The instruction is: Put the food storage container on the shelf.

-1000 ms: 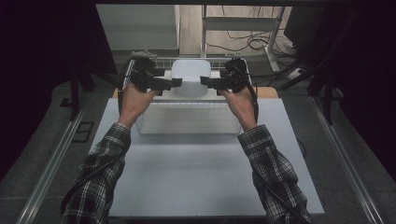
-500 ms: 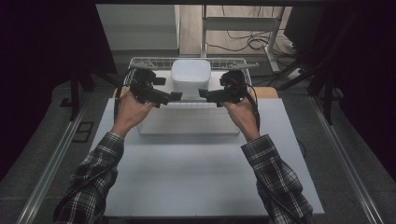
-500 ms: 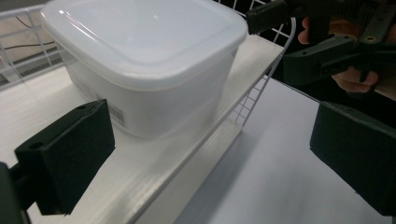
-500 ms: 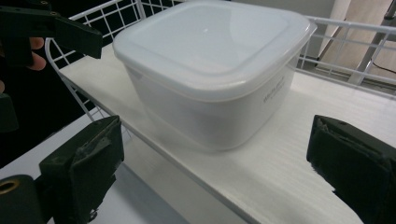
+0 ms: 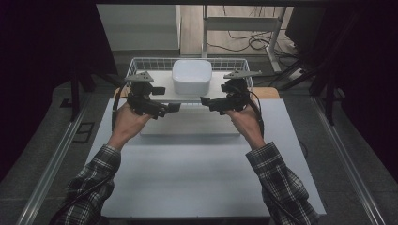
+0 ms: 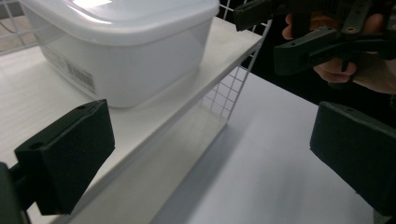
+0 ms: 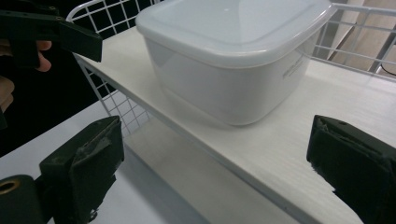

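Both pulled back toward the table's near side since a moment ago: left gripper (image 5: 173, 107) and right gripper (image 5: 204, 100), jaws just spread wide, pinching nothing. Beyond and between them, lidded white container (image 5: 191, 76) left standing on the shelf board (image 5: 162, 80) inside the wire basket (image 5: 136, 63). Looks released; placement likely complete.

White tub (image 5: 191, 76) and wire basket (image 5: 141, 62) wall block ahead; bare table (image 5: 187, 178) nearer stays free
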Demonstrator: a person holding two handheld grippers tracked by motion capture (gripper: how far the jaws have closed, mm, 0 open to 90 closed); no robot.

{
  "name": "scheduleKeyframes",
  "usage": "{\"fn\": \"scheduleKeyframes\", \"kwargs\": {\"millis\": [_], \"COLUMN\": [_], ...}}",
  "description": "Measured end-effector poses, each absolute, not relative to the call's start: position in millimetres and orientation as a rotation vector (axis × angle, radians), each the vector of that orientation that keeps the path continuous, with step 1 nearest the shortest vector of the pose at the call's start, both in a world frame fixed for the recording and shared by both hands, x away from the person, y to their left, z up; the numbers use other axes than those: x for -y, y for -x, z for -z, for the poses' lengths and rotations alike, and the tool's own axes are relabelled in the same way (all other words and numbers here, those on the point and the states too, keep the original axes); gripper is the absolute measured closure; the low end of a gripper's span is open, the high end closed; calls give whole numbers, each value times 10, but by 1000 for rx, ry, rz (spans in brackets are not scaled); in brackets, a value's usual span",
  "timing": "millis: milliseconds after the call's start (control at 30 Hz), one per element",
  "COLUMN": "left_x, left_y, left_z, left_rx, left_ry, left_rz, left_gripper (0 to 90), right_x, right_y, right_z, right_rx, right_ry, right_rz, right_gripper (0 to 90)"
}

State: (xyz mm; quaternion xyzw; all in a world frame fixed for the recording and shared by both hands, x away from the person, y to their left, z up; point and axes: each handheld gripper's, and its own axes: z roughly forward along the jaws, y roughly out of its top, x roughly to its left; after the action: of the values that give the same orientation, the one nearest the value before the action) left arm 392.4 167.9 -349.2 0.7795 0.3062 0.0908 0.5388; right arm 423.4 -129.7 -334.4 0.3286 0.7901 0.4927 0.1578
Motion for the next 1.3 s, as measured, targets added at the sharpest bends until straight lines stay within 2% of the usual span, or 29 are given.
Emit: {"fn": "scheduleKeyframes", "kwargs": {"millis": [467, 1300], "left_x": [-1646, -1648], "left_y": [-3633, -3266], "left_z": [3766, 4244], "left_rx": [-659, -670], "left_ry": [-1836, -1823], "left_rz": [-176, -183], "left_gripper": [0, 2], "right_x": [1280, 1459], "right_y": [-4016, -3620], "right_z": [3497, 3957], "right_rx": [-2319, -2357], "right_ry": [-868, -839], "right_rz": [-1381, -1365], "right_gripper": [32, 27]}}
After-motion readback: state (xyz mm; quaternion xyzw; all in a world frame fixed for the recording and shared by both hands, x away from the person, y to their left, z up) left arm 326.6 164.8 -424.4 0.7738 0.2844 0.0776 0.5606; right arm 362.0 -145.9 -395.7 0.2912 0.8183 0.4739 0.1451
